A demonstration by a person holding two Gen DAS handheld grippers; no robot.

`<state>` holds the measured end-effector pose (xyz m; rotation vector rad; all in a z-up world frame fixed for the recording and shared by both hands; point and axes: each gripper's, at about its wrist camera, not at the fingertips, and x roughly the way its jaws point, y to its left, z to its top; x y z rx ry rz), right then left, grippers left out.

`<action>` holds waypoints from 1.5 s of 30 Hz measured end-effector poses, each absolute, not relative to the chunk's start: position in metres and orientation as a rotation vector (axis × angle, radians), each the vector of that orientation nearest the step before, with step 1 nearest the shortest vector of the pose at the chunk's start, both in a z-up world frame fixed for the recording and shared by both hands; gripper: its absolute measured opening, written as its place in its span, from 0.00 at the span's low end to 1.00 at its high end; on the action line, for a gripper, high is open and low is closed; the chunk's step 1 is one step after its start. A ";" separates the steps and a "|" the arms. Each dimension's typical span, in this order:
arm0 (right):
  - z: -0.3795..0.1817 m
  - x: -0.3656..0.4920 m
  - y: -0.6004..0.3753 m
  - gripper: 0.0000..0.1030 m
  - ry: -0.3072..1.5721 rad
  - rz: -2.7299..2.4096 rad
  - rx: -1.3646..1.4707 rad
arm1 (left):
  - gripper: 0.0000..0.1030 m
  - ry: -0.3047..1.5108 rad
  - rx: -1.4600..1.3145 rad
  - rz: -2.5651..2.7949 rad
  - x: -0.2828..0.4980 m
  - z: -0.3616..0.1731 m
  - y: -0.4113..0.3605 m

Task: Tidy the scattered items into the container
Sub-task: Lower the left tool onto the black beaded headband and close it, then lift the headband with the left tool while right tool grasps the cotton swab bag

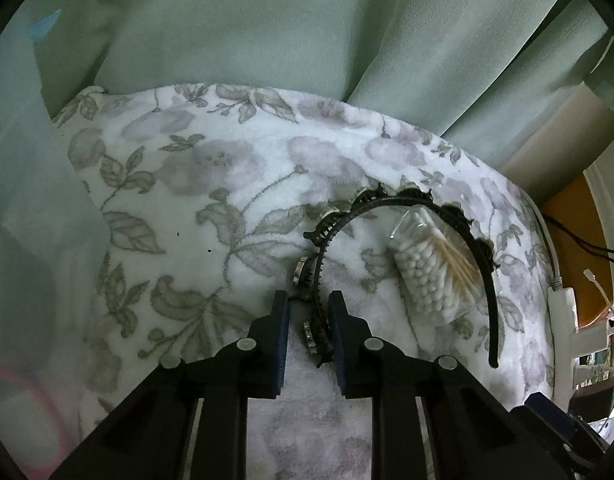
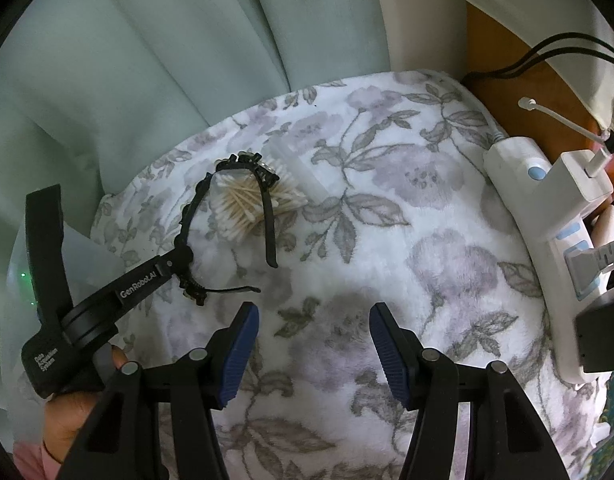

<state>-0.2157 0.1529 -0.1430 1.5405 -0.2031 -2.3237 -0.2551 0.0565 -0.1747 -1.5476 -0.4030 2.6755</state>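
Lying on blanket (image 1: 235, 184): one headband (image 1: 387, 204), one cotton-swab pack (image 1: 431, 276).

Both wrist cameras looked steeply down, close above the white floral fleece blanket (image 1: 211, 184). Both views shared the black decorated plastic headband (image 1: 391, 202) and clear bag of cotton swabs (image 2: 243, 208).

The left claw (image 1: 309, 312) points down at a white blanket (image 1: 195, 184) printed with grey-lilac flowers, its blue-padded jaws drawn close around one end of a black headband (image 1: 381, 202). The band's jewelled end (image 1: 313, 336) sits between the pads; whether they press it is hard to tell. Inside the band's arch lies a clear packet of cotton swabs (image 1: 431, 276). Pale green curtains (image 1: 307, 24) hang behind. A white power strip (image 1: 563, 320) runs along the right edge.
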 end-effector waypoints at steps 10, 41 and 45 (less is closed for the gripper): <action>-0.142 -0.215 0.158 0.60 -0.224 -2.336 1.538 | 0.14 -0.459 -1.437 2.737 -0.241 -0.149 0.049; -0.138 -0.248 0.111 0.66 -0.144 -2.255 1.423 | 0.14 -0.335 -1.612 2.845 -0.176 -0.151 0.039; -0.142 -0.259 0.092 0.70 -0.099 -2.227 1.406 | 0.15 -0.354 -1.637 2.826 -0.173 -0.158 0.040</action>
